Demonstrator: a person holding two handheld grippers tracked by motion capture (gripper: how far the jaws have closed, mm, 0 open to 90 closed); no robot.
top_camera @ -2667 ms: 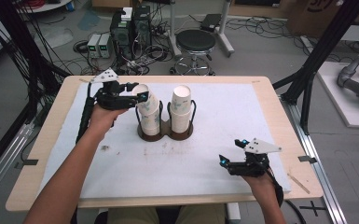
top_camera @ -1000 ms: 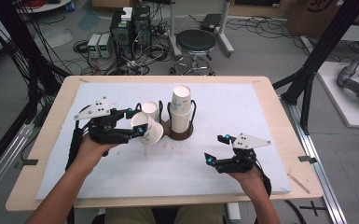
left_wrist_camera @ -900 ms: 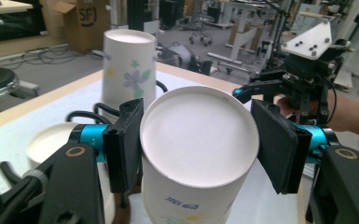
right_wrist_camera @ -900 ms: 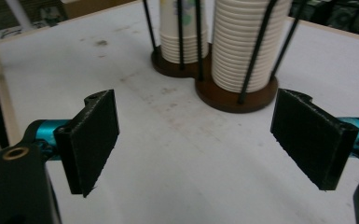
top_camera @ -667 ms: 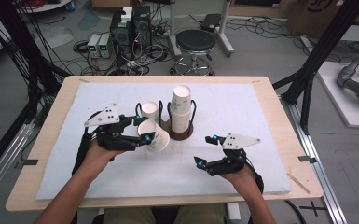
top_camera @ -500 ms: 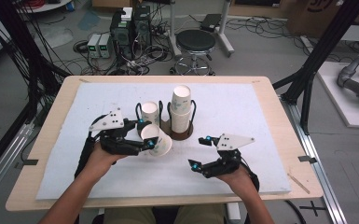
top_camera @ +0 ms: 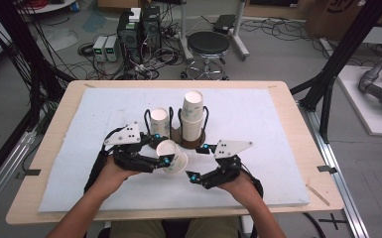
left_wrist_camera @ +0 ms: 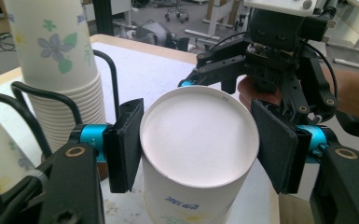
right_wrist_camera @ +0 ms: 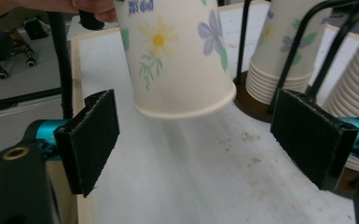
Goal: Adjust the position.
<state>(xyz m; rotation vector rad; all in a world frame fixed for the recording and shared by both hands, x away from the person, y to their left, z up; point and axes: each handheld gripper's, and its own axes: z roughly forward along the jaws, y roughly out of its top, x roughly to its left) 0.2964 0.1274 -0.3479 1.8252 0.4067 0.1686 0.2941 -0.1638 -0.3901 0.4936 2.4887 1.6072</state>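
Both of my grippers are low over the near half of the white mat [top_camera: 258, 119]. My left gripper [top_camera: 164, 159] is clamped on 1 paper cup [top_camera: 172, 156]; in the left gripper view its 2 black pads press the cup's wall from either side just below the rim [left_wrist_camera: 199, 135], and I look into its white inside. The cup is held off the mat, tilted with its mouth toward my right hand. My right gripper [top_camera: 201, 163] stands just beside it with its jaws wide apart and nothing between the pads. In the right gripper view the flowered cup [right_wrist_camera: 177, 56] hangs ahead of and above those 2 pads, touching neither, with a blurred strip of mat under it.

Behind the cup sits the dark round holder [top_camera: 188, 141] with its black wire loops. It carries 2 stacks of paper cups: a shorter stack [top_camera: 159, 122] on my left and a taller stack [top_camera: 192, 116] on my right. The held cup is just in front of the shorter stack, and my left gripper's body lies close against the holder's left loop. From my right gripper the wire loops [right_wrist_camera: 242, 42] and both stacks stand right behind the cup, so they crowd the far side of it.

Beyond the table's far edge are a round stool [top_camera: 208, 44] and some electronics boxes [top_camera: 138, 27] on the floor among cables.
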